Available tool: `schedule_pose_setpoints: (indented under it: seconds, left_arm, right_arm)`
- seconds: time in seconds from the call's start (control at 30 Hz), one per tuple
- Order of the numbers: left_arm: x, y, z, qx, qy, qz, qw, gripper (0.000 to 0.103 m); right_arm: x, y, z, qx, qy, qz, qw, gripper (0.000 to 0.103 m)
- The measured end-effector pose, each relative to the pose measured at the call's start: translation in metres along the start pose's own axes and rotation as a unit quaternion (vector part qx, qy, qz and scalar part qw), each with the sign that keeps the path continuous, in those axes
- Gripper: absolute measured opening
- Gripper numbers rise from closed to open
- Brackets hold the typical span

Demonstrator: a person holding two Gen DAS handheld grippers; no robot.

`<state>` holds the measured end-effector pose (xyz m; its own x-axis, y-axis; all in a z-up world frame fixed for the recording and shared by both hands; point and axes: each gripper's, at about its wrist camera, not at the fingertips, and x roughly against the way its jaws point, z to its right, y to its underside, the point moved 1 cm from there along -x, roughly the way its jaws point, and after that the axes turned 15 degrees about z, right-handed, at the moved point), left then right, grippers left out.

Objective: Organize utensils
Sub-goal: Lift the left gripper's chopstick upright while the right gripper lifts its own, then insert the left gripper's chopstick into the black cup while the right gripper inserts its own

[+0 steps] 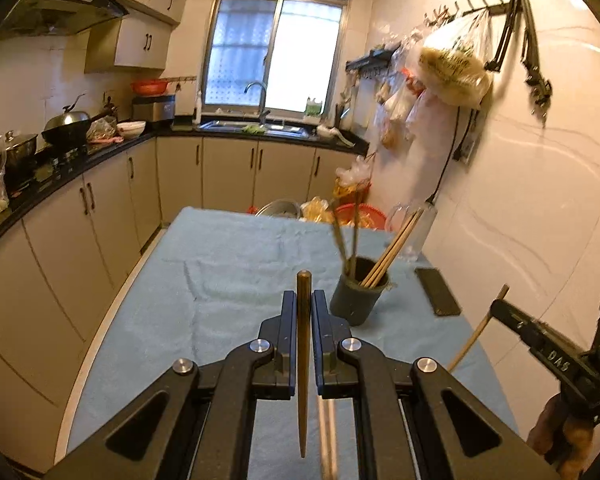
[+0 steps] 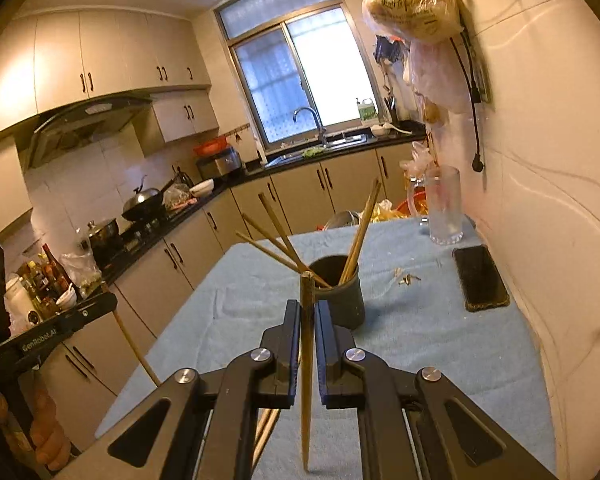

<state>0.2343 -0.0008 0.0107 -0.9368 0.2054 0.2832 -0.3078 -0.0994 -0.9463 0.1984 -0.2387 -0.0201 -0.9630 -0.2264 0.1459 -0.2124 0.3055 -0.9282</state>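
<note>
Over the blue-clothed table point(image 1: 204, 280), the left gripper point(image 1: 303, 300) is clamped on a single chopstick point(image 1: 303, 360). To its right, the right gripper point(image 2: 308, 312) pinches another chopstick point(image 2: 306, 380). Farther off stands the dark cup point(image 2: 340, 296) holding more chopsticks, and right of it a phone point(image 2: 480, 278).

The left wrist view shows raised letters reading "DAS" on the black arm of the right gripper point(image 1: 500, 312), near the right edge. In the right wrist view, pale lettering "GenRobot.AI" runs along the black arm of the left gripper point(image 2: 110, 300) at the left edge. The hanging plastic bag point(image 2: 414, 4) on the wall carries green print, too blurred to read. Labels on the bottles point(image 2: 44, 276) on the counter are also illegible
</note>
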Motion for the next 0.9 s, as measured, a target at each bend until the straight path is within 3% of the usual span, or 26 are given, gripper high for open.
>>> schedule_pose_setpoints:
  seconds: [0.3, 0.57, 0.9]
  left_arm:
    - [-0.016, -0.051, 0.024, -0.011, 0.029, 0.047, 0.9984, 0.007]
    - [-0.059, -0.095, 0.047, -0.012, 0.046, 0.085, 0.9952, 0.007]
    - [-0.121, -0.113, 0.077, -0.012, 0.051, 0.112, 0.9923, 0.007]
  right_arm:
    - [-0.010, -0.032, 0.001, 0.001, -0.001, 0.034, 0.999, 0.008]
    - [-0.032, -0.072, 0.004, 0.004, 0.005, 0.069, 0.998, 0.008]
    - [-0.065, -0.116, 0.025, -0.024, 0.009, 0.109, 0.994, 0.008]
